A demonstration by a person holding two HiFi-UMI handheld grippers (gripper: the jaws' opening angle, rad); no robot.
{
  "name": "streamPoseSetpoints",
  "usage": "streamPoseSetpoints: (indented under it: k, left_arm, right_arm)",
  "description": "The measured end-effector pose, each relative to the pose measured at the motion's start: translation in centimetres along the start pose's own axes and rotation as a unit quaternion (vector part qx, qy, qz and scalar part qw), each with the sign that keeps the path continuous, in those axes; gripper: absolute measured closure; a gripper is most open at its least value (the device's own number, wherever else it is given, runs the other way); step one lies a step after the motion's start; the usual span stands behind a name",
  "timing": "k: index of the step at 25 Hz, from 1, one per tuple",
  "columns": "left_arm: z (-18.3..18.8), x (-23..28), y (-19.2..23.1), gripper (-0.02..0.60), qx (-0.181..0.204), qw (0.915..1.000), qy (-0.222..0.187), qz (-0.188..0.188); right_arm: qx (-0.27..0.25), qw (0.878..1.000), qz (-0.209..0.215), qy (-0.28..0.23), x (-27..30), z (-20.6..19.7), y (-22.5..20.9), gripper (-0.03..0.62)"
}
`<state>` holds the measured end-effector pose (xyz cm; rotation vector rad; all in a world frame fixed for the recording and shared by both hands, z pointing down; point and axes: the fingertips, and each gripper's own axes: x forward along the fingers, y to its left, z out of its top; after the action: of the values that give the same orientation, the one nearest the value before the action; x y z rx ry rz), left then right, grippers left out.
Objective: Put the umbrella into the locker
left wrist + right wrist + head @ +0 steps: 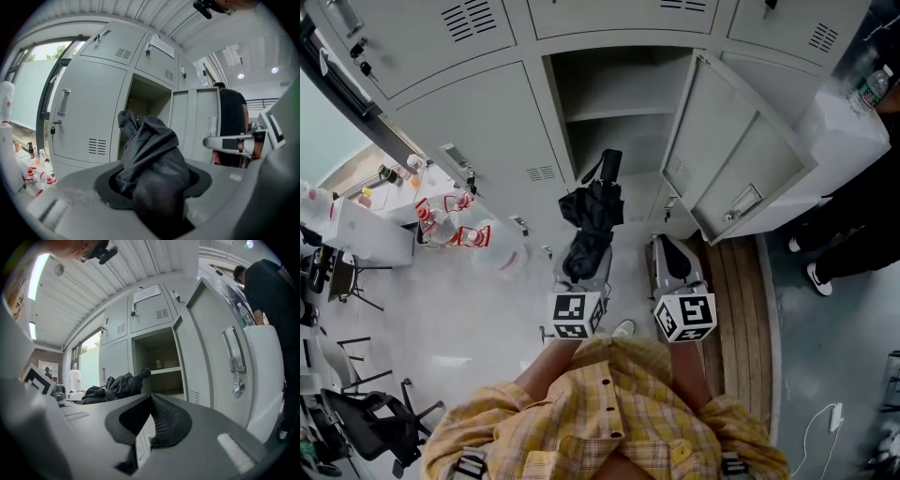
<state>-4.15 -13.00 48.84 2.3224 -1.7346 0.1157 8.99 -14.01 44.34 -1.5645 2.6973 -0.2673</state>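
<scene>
**Umbrella carried to the mouth of the open locker**

The left gripper [586,265] has its jaws part-way closed around the folded black umbrella [592,217], pads pressing into the bunched fabric near its lower end. The rest of the umbrella stands out ahead of the jaws, with the strap end leading. That hold looks chosen so the free length can go in first while the gripper itself stays outside the opening.

In the head view the umbrella sits at the centre of the frame, just in front of the locker [581,94], its tip overlapping the lower part of the open compartment below the shelf [623,112]. Whether the tip has crossed the threshold cannot be told. It rests on nothing yet.

The locker door [736,159] is swung wide to the right of centre, leaving the opening unobstructed.

The right gripper [673,255] is level beside the left, just right of centre. Its jaws are together with nothing between them. It probably rides along as a spare, near the door edge should that need steadying.
</scene>
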Motion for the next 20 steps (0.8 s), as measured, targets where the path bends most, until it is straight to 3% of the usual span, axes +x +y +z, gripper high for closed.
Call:
streamPoseSetpoints:
  k: [20]
  left_arm:
    - [0.3, 7.6, 3.7, 0.342, -0.01, 0.9985, 0.043, -0.033]
  right_arm:
    - [0.001, 1.0, -0.024, 0.02, 7.9, 0.0, -1.4, 0.595]
